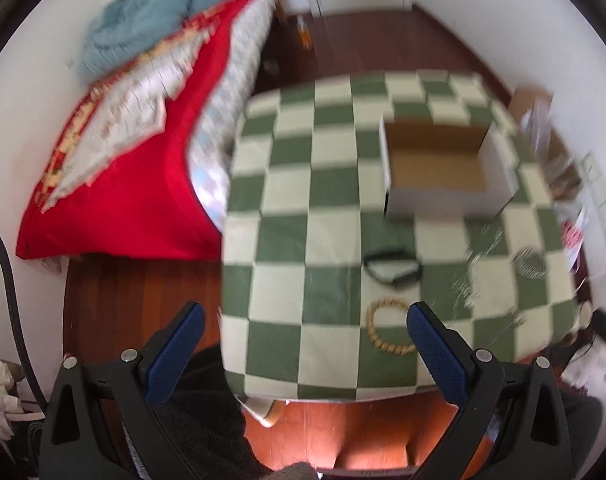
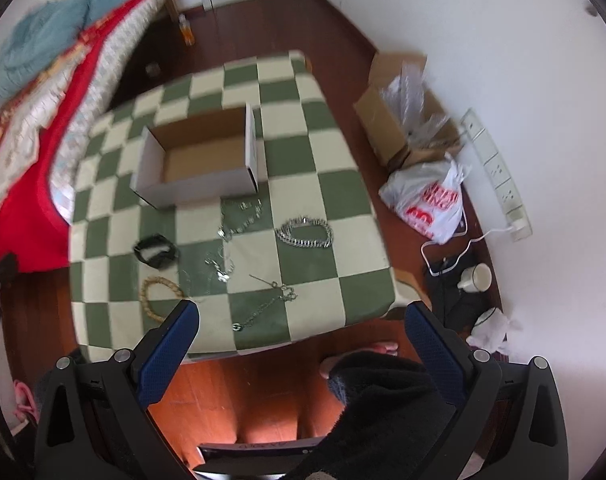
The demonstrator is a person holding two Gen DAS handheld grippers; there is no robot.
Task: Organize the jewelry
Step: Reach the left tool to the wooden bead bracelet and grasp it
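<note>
Jewelry lies scattered on the checkered table [image 2: 343, 208]: chain [image 2: 305, 232], black band [image 2: 155, 251], bead bracelet [image 2: 159, 298] and thin necklaces [image 2: 263, 300], all in front of the open box [image 2: 199, 160]. Left gripper [image 1: 305, 330] hovers wide over the near edge, beads [image 1: 387, 330] just beside its right finger. Right gripper [image 2: 303, 330] hangs wide too, holding nothing.

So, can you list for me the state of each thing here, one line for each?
left claw: open, holds nothing
right claw: open, holds nothing
cardboard box: open, nothing inside
wooden bead bracelet: on the checkered cloth, outside the box
black band: on the cloth, outside the box
thick silver chain: on the cloth, looped
thin silver chains: on the cloth, spread loose
</note>
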